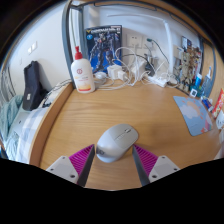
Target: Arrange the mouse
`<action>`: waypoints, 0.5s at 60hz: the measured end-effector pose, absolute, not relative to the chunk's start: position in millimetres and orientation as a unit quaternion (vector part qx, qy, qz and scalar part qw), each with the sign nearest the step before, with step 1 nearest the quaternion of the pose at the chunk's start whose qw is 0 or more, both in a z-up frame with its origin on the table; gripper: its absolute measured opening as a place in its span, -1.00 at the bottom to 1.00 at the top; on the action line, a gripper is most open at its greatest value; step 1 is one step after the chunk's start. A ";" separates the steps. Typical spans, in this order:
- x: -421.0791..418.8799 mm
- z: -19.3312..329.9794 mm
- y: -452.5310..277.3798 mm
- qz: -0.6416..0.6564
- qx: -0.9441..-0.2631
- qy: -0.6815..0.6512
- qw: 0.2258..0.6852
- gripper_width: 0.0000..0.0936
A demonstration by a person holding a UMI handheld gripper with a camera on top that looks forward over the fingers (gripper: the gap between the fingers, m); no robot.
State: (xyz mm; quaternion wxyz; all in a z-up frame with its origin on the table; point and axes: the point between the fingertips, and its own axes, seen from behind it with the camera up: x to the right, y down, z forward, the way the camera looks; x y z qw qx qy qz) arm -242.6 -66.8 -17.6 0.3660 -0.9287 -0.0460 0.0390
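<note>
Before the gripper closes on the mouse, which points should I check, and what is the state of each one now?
1. Mouse stands between the two fingers: ok.
2. Gripper is open, a gap shows at each side of the mouse: ok.
3. Mouse lies flat on the round wooden table: ok.
4. Table next to the mouse is free of other things; the white bottle and the cables lie far beyond it: ok.
5. Blue mouse pad at the table's right side has a bare surface: ok.
6. Mouse is centred between the pads: cannot tell; it seems slightly turned.
</note>
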 end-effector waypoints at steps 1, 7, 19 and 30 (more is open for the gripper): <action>-244.2 -18.6 -62.0 0.037 -0.928 -0.045 0.367 0.62; -254.6 -18.3 -42.0 0.034 -0.926 -0.040 0.374 0.61; -277.2 -18.1 -13.4 0.031 -0.924 -0.051 0.378 0.61; -291.1 -19.5 -6.7 0.029 -0.924 -0.066 0.377 0.35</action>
